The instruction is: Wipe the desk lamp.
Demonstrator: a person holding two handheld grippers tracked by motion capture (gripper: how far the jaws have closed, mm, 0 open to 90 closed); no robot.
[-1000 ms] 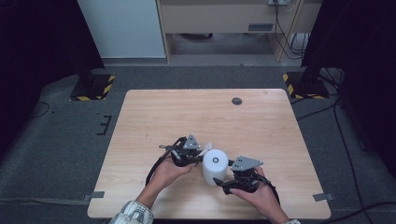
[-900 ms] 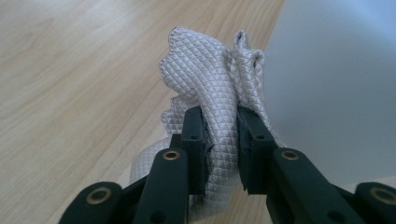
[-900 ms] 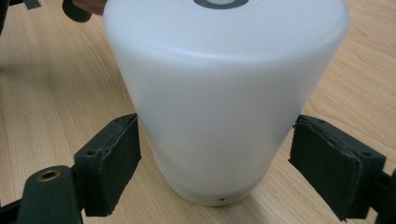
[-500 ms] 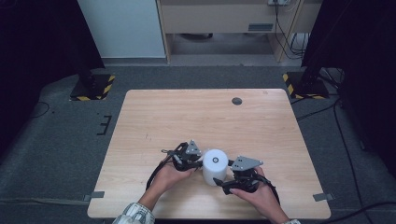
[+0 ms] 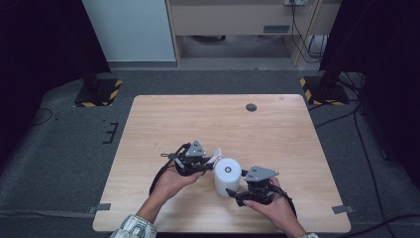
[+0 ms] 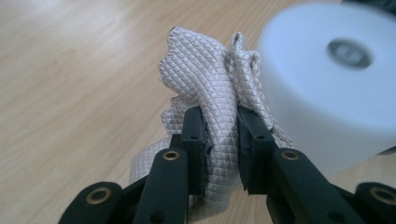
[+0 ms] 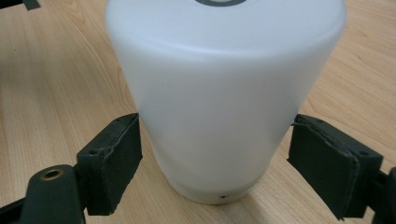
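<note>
White quilted cloth [image 6: 205, 93] sat pinched in your left fingers [image 6: 194, 140], touching the upright canister [image 7: 224, 93] centred between your wide right fingers [image 7: 112, 163].

White plastic cylinder [image 5: 227, 174] stands upright on the light wooden table [image 5: 277, 134], near the front edge, roughly centre. Left gripper [image 5: 207, 161] sits just left of it, touching-close; folded pale quilted cloth [image 6: 205, 93] is pinched between that gripper's jaws, right beside the cylinder's left flank and off the tabletop. Right gripper [image 5: 236, 192] is at the cylinder's front-right, one jaw on each side of its lower body, both jaws just clear of the wall. Small dark round disc [image 5: 251, 107] lies on the table at the far edge, well apart from everything.
</note>
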